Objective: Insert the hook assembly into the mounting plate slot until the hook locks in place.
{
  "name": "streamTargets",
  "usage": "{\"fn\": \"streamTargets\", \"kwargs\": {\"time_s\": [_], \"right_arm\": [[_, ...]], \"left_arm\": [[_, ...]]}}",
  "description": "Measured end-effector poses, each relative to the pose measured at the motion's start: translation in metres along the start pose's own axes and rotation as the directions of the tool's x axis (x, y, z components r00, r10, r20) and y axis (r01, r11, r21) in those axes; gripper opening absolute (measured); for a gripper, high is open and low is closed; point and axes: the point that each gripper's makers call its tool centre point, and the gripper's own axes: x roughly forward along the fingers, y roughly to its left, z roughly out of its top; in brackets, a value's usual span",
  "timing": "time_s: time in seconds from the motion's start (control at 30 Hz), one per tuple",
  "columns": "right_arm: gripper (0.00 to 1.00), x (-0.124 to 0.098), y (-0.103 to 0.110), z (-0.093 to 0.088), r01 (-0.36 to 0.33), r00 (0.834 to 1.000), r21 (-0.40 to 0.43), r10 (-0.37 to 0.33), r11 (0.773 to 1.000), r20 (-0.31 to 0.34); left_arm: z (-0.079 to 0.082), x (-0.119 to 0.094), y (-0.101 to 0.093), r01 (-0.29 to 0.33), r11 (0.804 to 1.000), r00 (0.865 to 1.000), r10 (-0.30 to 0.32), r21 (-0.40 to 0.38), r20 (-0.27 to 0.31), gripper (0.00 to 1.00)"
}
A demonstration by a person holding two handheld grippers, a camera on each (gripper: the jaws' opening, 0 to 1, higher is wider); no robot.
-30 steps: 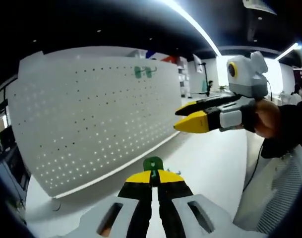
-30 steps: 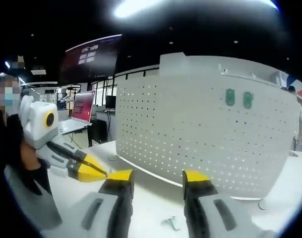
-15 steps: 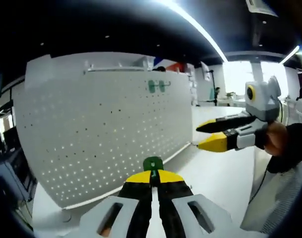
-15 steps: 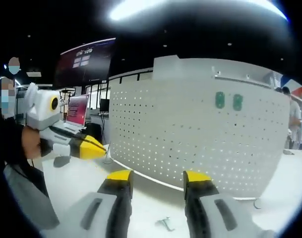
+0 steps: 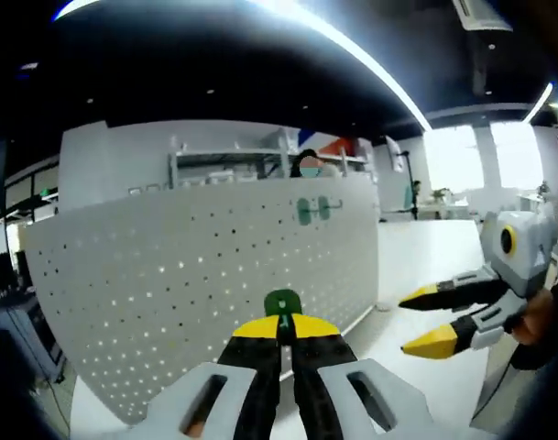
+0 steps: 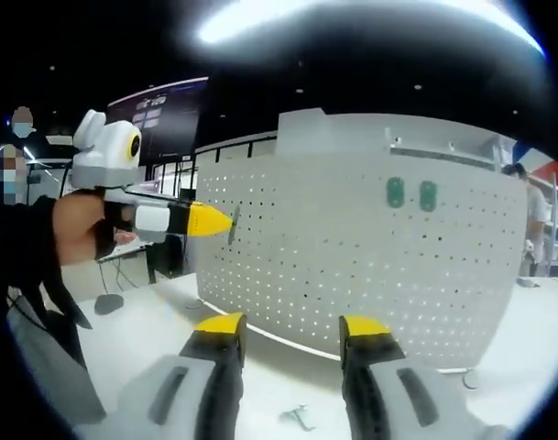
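Observation:
A white pegboard mounting plate (image 5: 196,275) stands upright on the table, also seen as the pegboard (image 6: 370,266) in the right gripper view. Two green hook bases (image 5: 312,212) sit side by side in its upper part, the same pair of hooks (image 6: 411,193). My left gripper (image 5: 281,321) is shut on a hook assembly with a green base (image 5: 281,302). In the right gripper view the left gripper (image 6: 225,220) holds that hook's grey metal end (image 6: 235,223) close to the board's left part. My right gripper (image 6: 290,325) is open and holds nothing; this right gripper (image 5: 405,323) hangs low, away from the board.
A loose metal hook (image 6: 297,417) lies on the white table (image 6: 150,330) in front of the board. The board rests on small feet (image 6: 469,378). Behind it are shelves, screens and a person (image 5: 308,166).
The left gripper has risen with the hook and come up close to the pegboard's face. The right gripper sits lower and farther right in the left gripper view, still open.

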Motion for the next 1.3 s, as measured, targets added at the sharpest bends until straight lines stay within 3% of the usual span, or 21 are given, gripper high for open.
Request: {"fn": "streamTargets", "kwargs": {"time_s": [0.33, 0.5, 0.87, 1.3], "right_arm": [[0.39, -0.001, -0.004, 0.002, 0.009, 1.000, 0.001, -0.009, 1.000, 0.010], [0.39, -0.002, -0.006, 0.001, 0.010, 1.000, 0.004, -0.010, 1.000, 0.010], [0.39, -0.001, -0.005, 0.000, 0.002, 1.000, 0.005, -0.002, 1.000, 0.007], [0.39, -0.001, -0.008, 0.002, 0.008, 1.000, 0.021, -0.008, 1.000, 0.015]], "left_arm": [[0.035, 0.029, 0.007, -0.033, 0.999, 0.997, 0.034, -0.010, 0.075, 0.02], [0.046, 0.040, 0.013, -0.052, 0.999, 0.994, 0.053, -0.010, 0.096, 0.02], [0.062, 0.061, 0.035, -0.106, 0.994, 0.986, 0.108, -0.027, 0.125, 0.02], [0.068, 0.092, 0.037, -0.125, 0.992, 0.983, 0.127, -0.029, 0.130, 0.02]]}}
